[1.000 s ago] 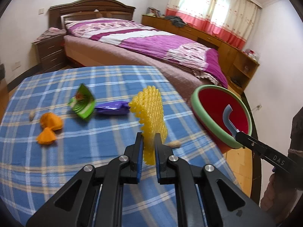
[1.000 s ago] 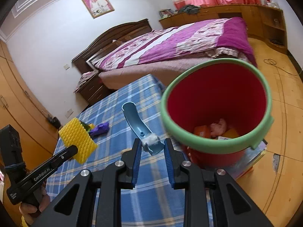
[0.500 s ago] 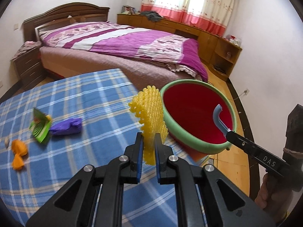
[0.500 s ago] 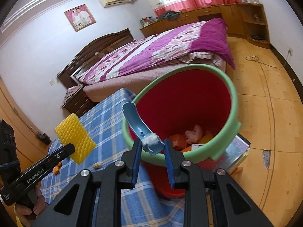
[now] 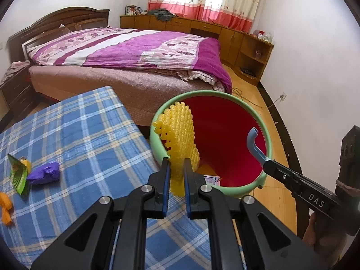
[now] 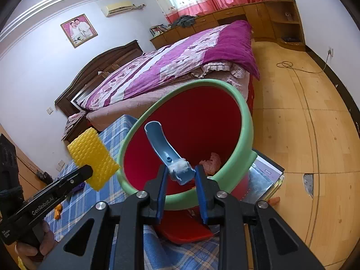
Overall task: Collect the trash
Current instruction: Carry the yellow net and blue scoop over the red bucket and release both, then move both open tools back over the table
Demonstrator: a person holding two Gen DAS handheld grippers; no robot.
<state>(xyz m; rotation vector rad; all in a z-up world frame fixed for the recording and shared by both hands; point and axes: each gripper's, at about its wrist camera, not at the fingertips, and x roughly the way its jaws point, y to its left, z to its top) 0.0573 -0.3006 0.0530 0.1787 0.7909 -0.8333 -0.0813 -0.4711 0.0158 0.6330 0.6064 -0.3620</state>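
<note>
A yellow foam net (image 5: pixel 180 135) stands upright between the pads of the left hand-held gripper (image 5: pixel 176 175), which is clamped on its lower end; it is held over the near rim of the red bin (image 5: pixel 227 135) with the green rim. The right hand-held gripper (image 6: pixel 181 180) grips the base of a curved blue plastic piece (image 6: pixel 160 144) with a white tuft on it, its free end reaching into the mouth of the bin. Inside the bin lie a pinkish crumpled scrap (image 6: pixel 211 160) and other bits. On the blue checked counter (image 5: pixel 90 135) to the left remain a purple wrapper (image 5: pixel 43 175), a green packet (image 5: pixel 16 175) just beside it, and orange peel (image 5: pixel 5 209) near the edge. A bed (image 5: pixel 135 51) with a purple cover stands behind.
</note>
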